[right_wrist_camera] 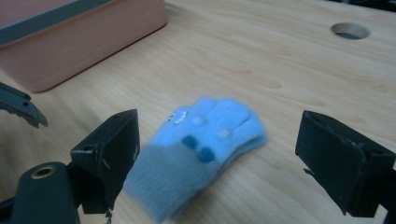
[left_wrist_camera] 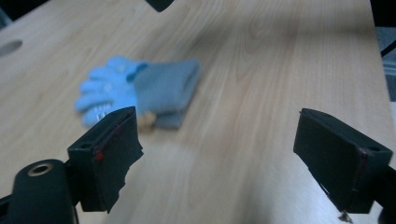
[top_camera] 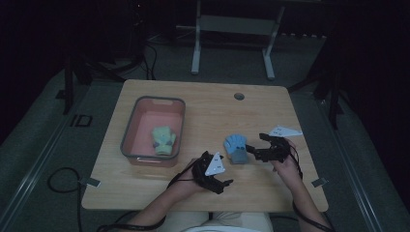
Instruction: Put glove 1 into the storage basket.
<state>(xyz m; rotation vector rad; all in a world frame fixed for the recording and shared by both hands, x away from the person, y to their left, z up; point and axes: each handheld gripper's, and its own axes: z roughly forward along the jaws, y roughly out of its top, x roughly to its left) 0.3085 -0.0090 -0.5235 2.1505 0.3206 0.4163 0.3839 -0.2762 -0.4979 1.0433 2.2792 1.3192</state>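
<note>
Nearest the person: left tongs [top_camera: 223,182] resting low at the front of the desk [top_camera: 203,104], jaws spread wide and holding nothing, apparently standing by rather than reaching.

Just beyond: right tongs [top_camera: 252,148] lying level with the desk surface, jaws released and straddling the blue glove [top_camera: 235,147] from its cuff end, probably lining up for a pinch on the grey cuff. Glove lying flat on the bare wood between the two tongs, fingers pointing away from the right tongs, touching neither jaw.

Farther left: pink bin [top_camera: 133,126] sitting well apart from the blue glove, already holding a green glove [top_camera: 163,139], so likely serving as the drop point for this one too.
</note>
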